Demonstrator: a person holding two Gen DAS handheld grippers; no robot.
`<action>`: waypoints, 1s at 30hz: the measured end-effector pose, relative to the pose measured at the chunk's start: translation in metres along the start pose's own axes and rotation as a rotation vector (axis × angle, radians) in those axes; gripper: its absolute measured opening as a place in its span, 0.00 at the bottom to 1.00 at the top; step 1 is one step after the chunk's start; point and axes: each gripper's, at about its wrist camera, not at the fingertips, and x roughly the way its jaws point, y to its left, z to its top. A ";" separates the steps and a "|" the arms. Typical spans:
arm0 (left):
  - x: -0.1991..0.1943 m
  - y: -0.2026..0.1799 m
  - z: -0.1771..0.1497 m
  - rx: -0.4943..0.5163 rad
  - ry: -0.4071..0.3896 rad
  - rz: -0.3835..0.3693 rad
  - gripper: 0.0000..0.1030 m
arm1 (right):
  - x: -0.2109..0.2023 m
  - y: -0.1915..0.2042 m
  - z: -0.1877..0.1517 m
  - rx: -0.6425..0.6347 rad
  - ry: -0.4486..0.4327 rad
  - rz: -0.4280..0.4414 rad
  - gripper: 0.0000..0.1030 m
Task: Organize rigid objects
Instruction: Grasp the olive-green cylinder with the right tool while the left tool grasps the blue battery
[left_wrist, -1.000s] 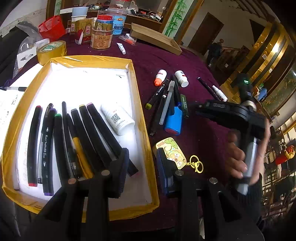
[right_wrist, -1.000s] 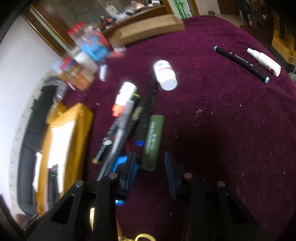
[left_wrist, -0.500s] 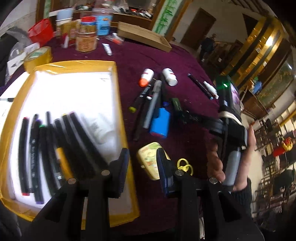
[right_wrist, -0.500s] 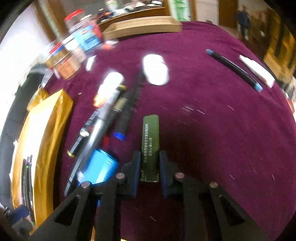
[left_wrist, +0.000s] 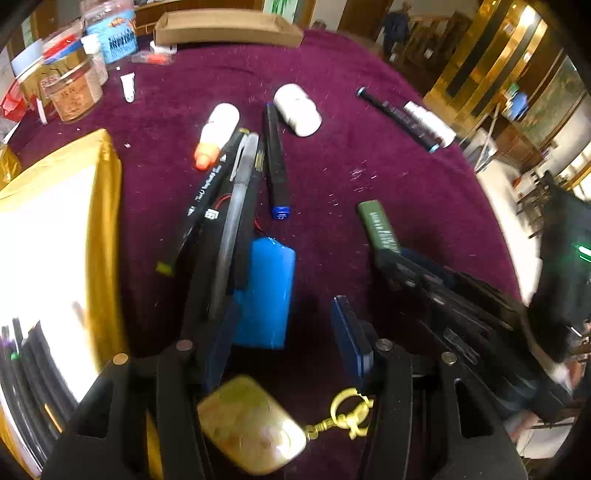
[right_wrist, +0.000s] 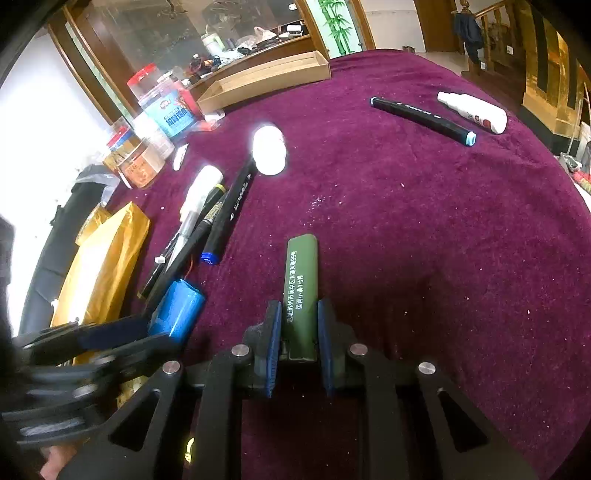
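Between the blue pads of your right hand-held gripper (right_wrist: 295, 345) sits the green bar (right_wrist: 301, 291), clamped at its near end with its far end pointing away across the maroon tabletop (right_wrist: 424, 229); white characters run along its top face. Your left hand-held gripper (left_wrist: 284, 347) hangs with its fingers spread wide and nothing between them, its left finger just over the near end of the blue battery pack (left_wrist: 266, 291). Right below that gripper lies the yellow keychain tag (left_wrist: 251, 424) with its gold clasp (left_wrist: 347, 410) trailing to the right. Crowding the battery pack on its left is a bundle of pens: a grey pen (left_wrist: 236, 206) lies over black markers (left_wrist: 210, 192), and a blue-capped marker (left_wrist: 277, 162) runs alongside them, so that side of the pack is hemmed in. At the far end of the bundle rest an orange-tipped white bottle (left_wrist: 218, 133) and a white round bottle (left_wrist: 297, 109), near each other but apart. Well off to the right, another black marker (right_wrist: 424, 118) lies just beside a white spray bottle (right_wrist: 472, 110). On your left stands the gold-edged tray (left_wrist: 107, 206), with dark markers (left_wrist: 26, 358) lined up in its near corner. Along the back edge of the tabletop you have a cardboard box (right_wrist: 266, 79) and a cluster of jars (right_wrist: 147, 147).
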 end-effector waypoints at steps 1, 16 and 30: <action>0.005 -0.001 0.003 0.002 0.008 0.025 0.48 | 0.003 0.001 0.001 0.005 0.002 0.007 0.15; 0.012 -0.038 -0.001 0.117 0.061 0.118 0.33 | 0.002 -0.008 0.002 0.060 0.013 0.065 0.15; -0.045 -0.026 -0.038 -0.001 0.085 -0.351 0.32 | 0.000 -0.017 0.001 0.118 0.016 0.121 0.15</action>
